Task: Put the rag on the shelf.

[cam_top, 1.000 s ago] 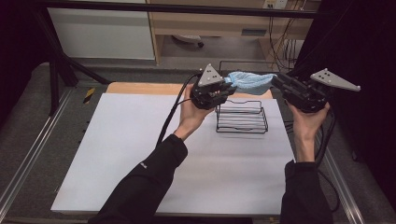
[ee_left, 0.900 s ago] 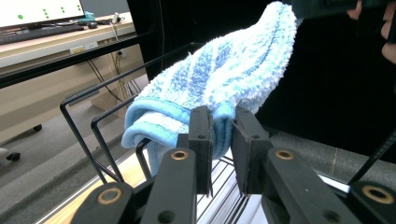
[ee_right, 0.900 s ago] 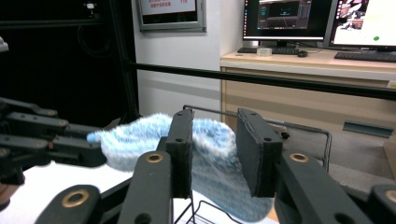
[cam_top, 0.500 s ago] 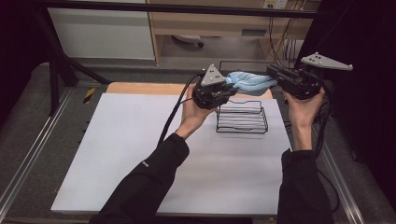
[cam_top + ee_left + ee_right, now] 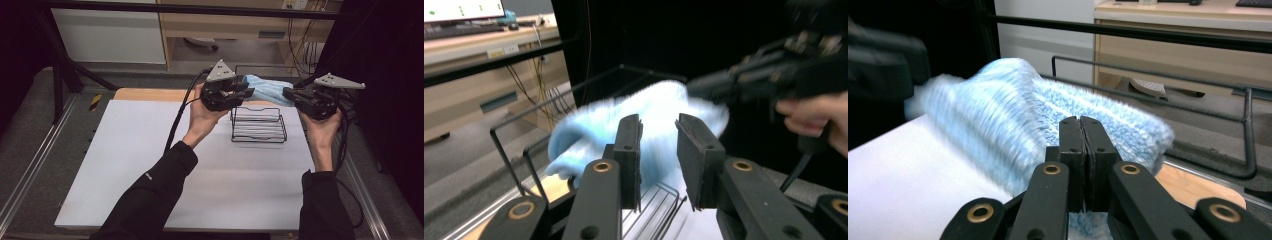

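A blue cloth (image 5: 264,89) is held above a wire rack (image 5: 258,124) on the tabletop (image 5: 150,165), pinched by the right gripper (image 5: 290,95) while the left gripper (image 5: 246,91) is spread, so it could slip free if tugged.

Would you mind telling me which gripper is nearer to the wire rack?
Left. The left gripper hangs just above the wire rack's left end, jaws apart around the blue cloth; the right gripper holds the cloth past the rack's right corner.

Cloth (image 5: 265,89) hangs between both tongs — above the wire rack's (image 5: 258,126) rear edge.
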Demonstrator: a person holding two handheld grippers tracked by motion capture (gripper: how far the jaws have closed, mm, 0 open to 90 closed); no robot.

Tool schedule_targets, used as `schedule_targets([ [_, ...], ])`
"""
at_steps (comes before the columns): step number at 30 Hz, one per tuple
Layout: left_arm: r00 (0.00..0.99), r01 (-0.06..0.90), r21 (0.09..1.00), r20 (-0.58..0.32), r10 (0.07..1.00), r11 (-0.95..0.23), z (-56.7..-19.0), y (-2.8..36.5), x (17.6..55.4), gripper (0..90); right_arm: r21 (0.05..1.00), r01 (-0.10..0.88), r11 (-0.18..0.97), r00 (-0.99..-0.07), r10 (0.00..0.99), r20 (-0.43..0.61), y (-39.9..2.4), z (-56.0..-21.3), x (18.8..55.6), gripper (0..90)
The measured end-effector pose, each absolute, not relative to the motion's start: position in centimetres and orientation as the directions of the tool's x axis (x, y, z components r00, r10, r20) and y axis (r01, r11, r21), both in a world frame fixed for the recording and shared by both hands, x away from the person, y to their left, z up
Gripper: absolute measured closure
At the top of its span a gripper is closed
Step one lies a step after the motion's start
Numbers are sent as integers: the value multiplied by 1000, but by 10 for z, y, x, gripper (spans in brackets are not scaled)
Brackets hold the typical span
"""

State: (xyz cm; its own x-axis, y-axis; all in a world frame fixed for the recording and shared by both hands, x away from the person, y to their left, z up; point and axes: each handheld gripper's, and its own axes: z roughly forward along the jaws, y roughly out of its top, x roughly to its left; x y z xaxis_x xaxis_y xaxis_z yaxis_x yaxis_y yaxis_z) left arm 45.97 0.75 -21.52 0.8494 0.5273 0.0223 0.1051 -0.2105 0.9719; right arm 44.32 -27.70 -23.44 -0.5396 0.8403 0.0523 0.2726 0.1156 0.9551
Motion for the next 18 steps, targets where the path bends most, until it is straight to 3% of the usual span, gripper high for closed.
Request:
schedule_targets([
  [6, 846, 159, 957, -5, 534, -242, -218, 1, 463, 752, 948, 292, 126, -534, 844, 53, -277, -247, 445, 890],
  [11, 831, 214, 914, 16, 557, -346, -242, -11, 471, 798, 949, 292, 118, -533, 844, 59, -279, -254, 446, 882],
  [18, 793, 224, 900, 54, 607, -373, -259, -14, 479, 846, 950, 290, 115, -533, 844, 60, -282, -264, 445, 874],
])
